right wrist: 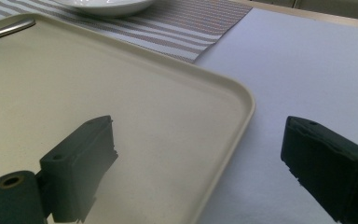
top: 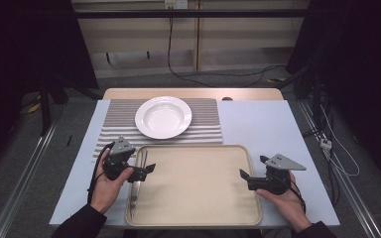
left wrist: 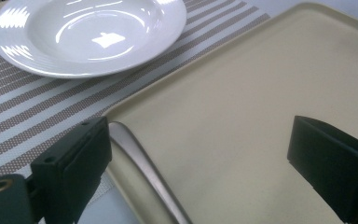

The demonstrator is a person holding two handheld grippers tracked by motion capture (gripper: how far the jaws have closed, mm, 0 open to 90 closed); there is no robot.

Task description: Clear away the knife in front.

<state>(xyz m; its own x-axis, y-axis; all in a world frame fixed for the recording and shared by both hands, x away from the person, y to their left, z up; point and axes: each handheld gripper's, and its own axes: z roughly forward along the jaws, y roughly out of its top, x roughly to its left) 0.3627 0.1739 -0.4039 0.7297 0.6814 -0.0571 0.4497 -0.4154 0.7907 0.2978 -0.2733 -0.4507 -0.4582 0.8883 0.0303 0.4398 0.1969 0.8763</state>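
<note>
utensil lying in the tray, both grippers released

a beige tray (top: 198,198) is seen on the near middle of the worktop (top: 273,124), which is covered in pale blue. a slim metal utensil (top: 138,181) is laid along the tray's left edge, its length running from near to far; in the left gripper view its handle (left wrist: 142,168) is seen resting just inside the tray's rim. what kind of utensil it is cannot be told.

the left gripper (top: 148,169) is held in the person's left hand (top: 106,191) above the tray's left rim, just over the utensil. its fingers (left wrist: 79,163) are spread wide and released, and nothing is pressed between them; the utensil is seen below the gap, untouched.

the right gripper (top: 253,168) is held in the right hand (top: 287,198) at the tray's right edge. its fingers (right wrist: 81,163) are also released and well apart, with one seen over the tray floor and the other over the bare worktop; nothing is held.

beyond the tray, a grey striped mat (top: 124,124) is spread on the far part of the worktop, and a white deep plate (top: 163,117) is set on it, empty and upright. the mat's near edge is touched by the tray's far rim.
</note>
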